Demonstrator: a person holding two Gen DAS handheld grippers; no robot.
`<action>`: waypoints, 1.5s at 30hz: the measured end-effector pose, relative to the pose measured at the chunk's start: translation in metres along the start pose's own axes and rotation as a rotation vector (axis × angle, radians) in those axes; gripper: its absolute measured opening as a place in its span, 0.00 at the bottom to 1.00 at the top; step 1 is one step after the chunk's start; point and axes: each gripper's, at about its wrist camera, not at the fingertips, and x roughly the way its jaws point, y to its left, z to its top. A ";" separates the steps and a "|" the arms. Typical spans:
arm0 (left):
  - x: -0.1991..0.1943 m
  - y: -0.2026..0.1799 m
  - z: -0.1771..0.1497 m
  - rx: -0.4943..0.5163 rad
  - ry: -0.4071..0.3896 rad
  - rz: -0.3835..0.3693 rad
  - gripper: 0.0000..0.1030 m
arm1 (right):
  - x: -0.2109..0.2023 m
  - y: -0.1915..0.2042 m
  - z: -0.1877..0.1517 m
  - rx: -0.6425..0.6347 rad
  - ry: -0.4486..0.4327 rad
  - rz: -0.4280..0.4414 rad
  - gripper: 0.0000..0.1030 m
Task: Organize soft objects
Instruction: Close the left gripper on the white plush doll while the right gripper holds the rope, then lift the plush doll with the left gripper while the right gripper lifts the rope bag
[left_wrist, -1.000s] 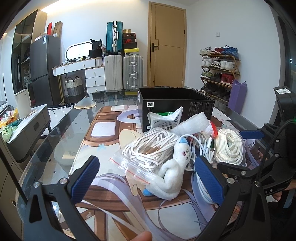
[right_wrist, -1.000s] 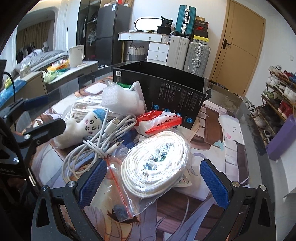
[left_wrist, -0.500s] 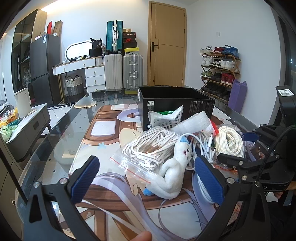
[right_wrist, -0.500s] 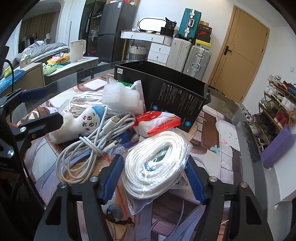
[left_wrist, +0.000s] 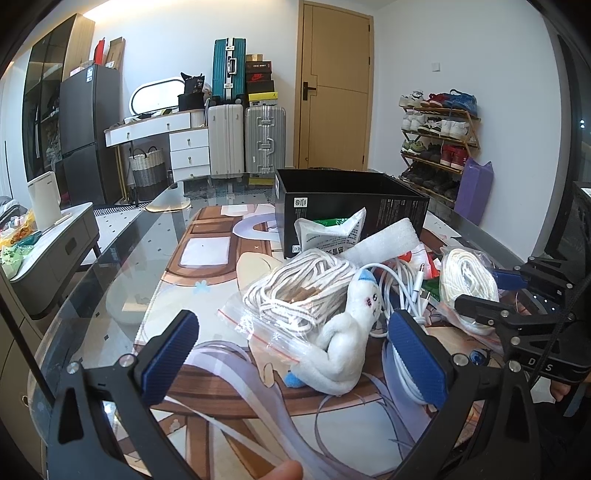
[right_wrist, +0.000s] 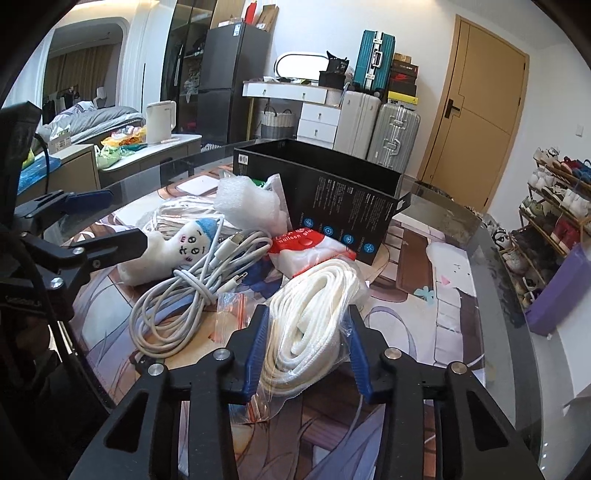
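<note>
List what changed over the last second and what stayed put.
The right gripper went from wide open to closing around the bagged coil of white rope, its blue pads now squeezing the bag. The left gripper stayed open and still; the plush toy, white cables and black box did not move.

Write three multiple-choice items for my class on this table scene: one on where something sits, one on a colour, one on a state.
1. Where is the black box? A) behind the pile of soft things B) on the floor C) on the shoe rack
2. What colour is the plush toy's cap? A) red B) blue C) green
3. What is between the right gripper's pads? A) nothing B) the white charging cables C) the bagged coil of white rope

Answers: 1 A, the box stands on the table beyond the pile. 2 B, the tip above its face is blue. 3 C, the closing jaws squeeze the bagged coil from both sides.
</note>
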 end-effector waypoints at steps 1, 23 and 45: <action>0.000 0.000 -0.001 -0.002 0.003 -0.001 1.00 | -0.002 0.000 0.000 0.000 -0.007 -0.002 0.39; 0.010 -0.021 -0.008 0.098 0.114 -0.013 0.62 | -0.016 -0.006 0.000 0.021 -0.059 0.009 0.39; -0.008 -0.014 0.005 0.052 0.084 -0.112 0.39 | -0.032 -0.003 0.007 0.025 -0.114 -0.001 0.39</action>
